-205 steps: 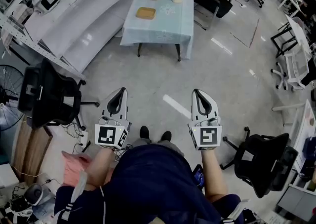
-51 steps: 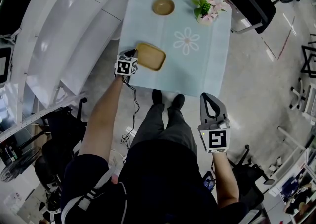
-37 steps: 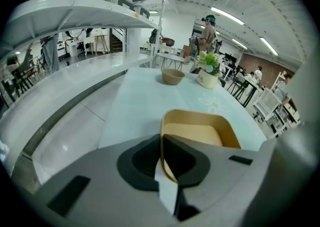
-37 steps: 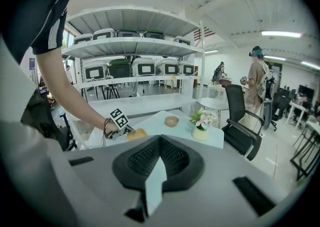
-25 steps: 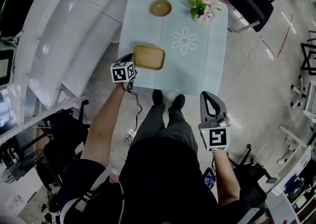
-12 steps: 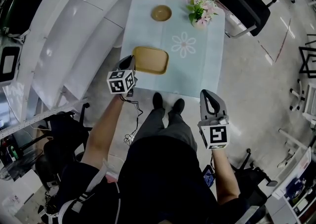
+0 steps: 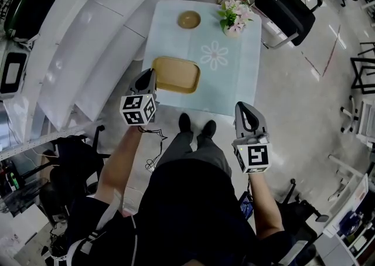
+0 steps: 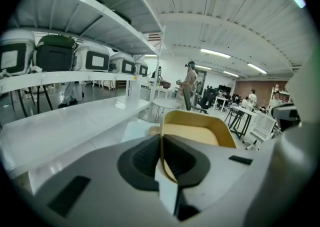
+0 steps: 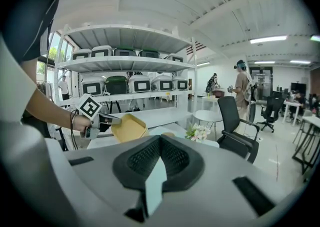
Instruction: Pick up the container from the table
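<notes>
Lift step: left gripper (image 7: 150, 75) carries the shallow tan rectangular plastic tray (image 7: 176, 74) off the table with pale blue cloth (image 7: 237, 83).

Left jaws are clamped on the tray's near rim; the tray hangs tilted, left of centre in the head view, over the cloth's near-left corner. The right gripper (image 7: 244, 108), lower right of centre, is closed with nothing between its jaws. Against the frame a second back, tray and left gripper sit higher and loom larger; the tray then lay flat on the cloth. Next, likely: keep the pinch firm, level the tray and clear the table edge.
</notes>
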Available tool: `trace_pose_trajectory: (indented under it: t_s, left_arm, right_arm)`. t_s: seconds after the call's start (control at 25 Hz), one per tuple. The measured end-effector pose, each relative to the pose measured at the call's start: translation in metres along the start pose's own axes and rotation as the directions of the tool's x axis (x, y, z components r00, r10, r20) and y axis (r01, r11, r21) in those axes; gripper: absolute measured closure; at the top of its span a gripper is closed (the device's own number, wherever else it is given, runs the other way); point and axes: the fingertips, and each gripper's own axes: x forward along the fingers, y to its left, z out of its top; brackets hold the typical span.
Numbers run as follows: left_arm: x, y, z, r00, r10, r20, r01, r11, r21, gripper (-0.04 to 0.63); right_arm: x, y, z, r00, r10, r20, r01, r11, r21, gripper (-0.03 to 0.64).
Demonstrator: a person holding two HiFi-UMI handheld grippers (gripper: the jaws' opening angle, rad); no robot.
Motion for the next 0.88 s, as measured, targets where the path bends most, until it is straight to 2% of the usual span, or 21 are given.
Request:
trace_pose_trajectory:
  t_s: [0.52,0.76,0.88]
  left_arm:
    - [-0.072,-0.034,0.056,0.983,-0.008,0.182,-0.009,0.996,0.093,0.577]
    - [-0.103,-0.049,0.074,0.968,-0.020,0.251,-0.009,0.993,0.115,0.577]
    - [-0.119,-0.056,0.082,0.958,-0.023,0.285,-0.018,0.990,0.140,0.577]
  right_arm:
    - [-0.021,0.000,0.027,0.996,-0.038,0.080,0.039,0.999,-0.003,0.618]
    - [-0.034,0.002,0.042,0.992,-0.045,0.121,0.045,0.999,-0.003,0.618]
    - [-0.040,0.002,0.045,0.993,-0.049,0.111,0.050,0.999,-0.001,0.618]
